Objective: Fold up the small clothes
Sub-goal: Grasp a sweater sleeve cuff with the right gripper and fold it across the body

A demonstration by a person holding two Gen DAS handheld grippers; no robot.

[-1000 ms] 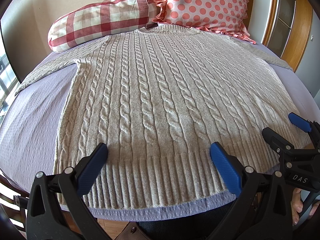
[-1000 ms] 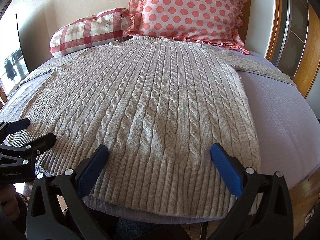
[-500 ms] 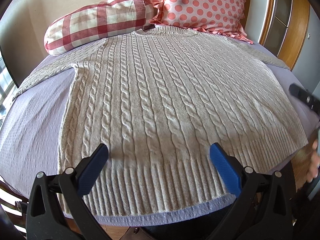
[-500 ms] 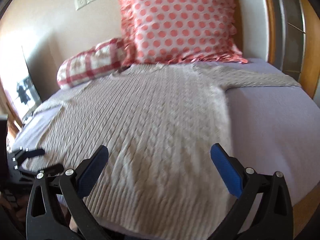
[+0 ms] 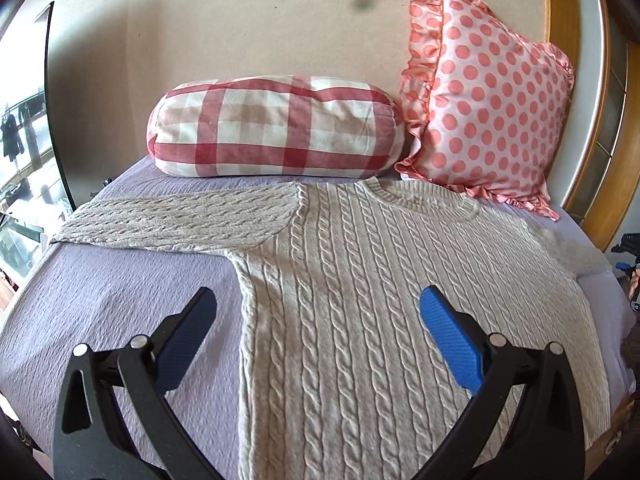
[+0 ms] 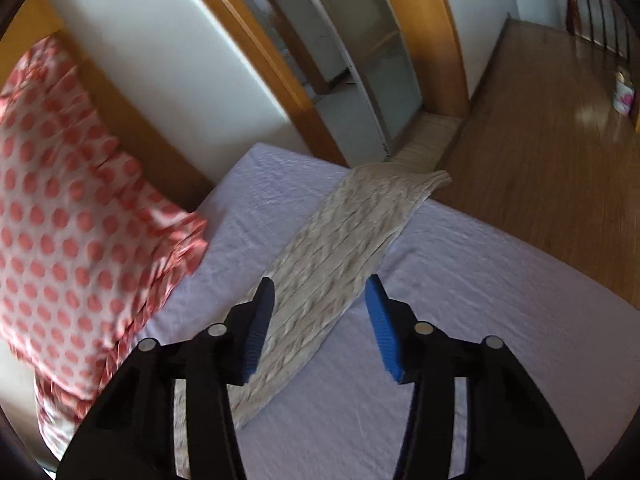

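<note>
Left gripper [image 5: 318,336] jaws wide apart, empty, poised over sweater [image 5: 400,300] side edge, likely lining up for fold

Right gripper [image 6: 320,320] jaws apart, astride right sleeve [image 6: 352,240], not clamped

Sweater flat on bed [image 5: 100,300]

Left view alone shows body, left sleeve [image 5: 180,220], pillows [image 5: 276,128]; right view alone shows cuff at bed edge

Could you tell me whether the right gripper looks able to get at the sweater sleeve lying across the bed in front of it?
Probably yes. The right gripper is open, its fingers straddling the sleeve, which lies flat and uncovered on the lilac bedspread. The polka-dot pillow sits off to one side, apparently clear.
</note>
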